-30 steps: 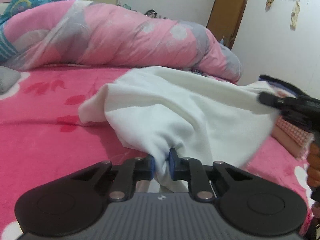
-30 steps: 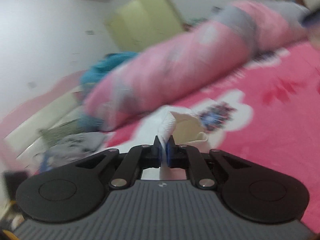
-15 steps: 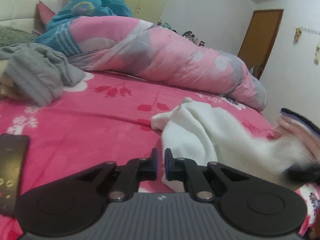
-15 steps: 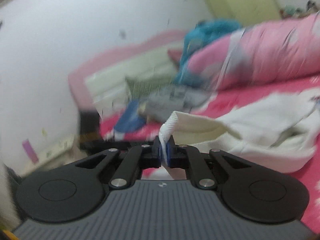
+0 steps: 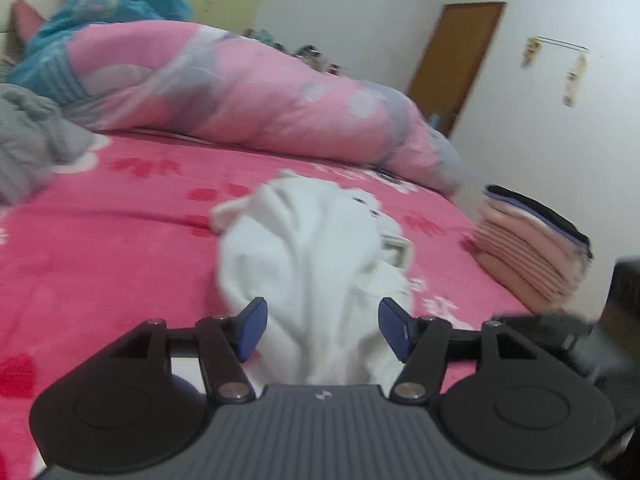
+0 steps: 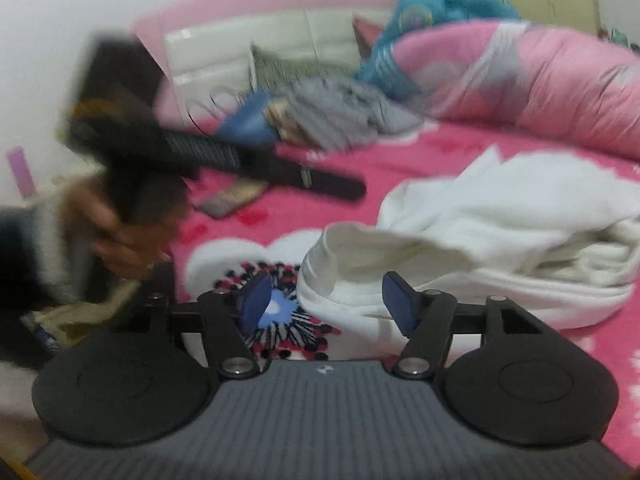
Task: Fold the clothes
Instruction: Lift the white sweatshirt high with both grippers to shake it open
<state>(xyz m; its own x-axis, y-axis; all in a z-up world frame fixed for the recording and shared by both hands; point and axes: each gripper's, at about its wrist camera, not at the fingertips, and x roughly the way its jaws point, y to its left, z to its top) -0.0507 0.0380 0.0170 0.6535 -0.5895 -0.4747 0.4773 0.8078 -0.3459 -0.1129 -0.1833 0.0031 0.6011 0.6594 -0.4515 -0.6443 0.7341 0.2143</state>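
Both pairs of fingers are spreading, and the white garment [image 5: 304,248] lies loose in a rumpled heap on the pink bedspread [image 5: 100,248]. From the left wrist camera, the left gripper [image 5: 322,330] has its blue pads wide apart, jaws opening; a fold of the white cloth runs down between them, pressed by neither pad. The heap stretches from there toward 12 o'clock. At 3 o'clock sits a stack of folded clothes [image 5: 532,248], pink layers with a dark piece on top, well apart from the garment. At 12 o'clock a rolled pink quilt [image 5: 248,96] runs across the far side of the bed, a teal blanket [image 5: 120,4] behind it at 10 o'clock, a grey garment [image 5: 28,148] bunched at 9 o'clock. A brown door [image 5: 452,64] stands at 1 o'clock.

Over to the right wrist camera: the right gripper [image 6: 328,300] is letting go too, jaws opening, the garment's ribbed cream edge [image 6: 340,264] lying between the fingers with no pad clamped on it. The rest of the white cloth [image 6: 520,216] spills out toward 2 o'clock. At 9 o'clock, blurred, a hand [image 6: 128,236] grips the other tool, whose dark body reaches across toward the middle. Grey and blue clothes [image 6: 328,112] are piled at 12 o'clock by the headboard [image 6: 248,44]
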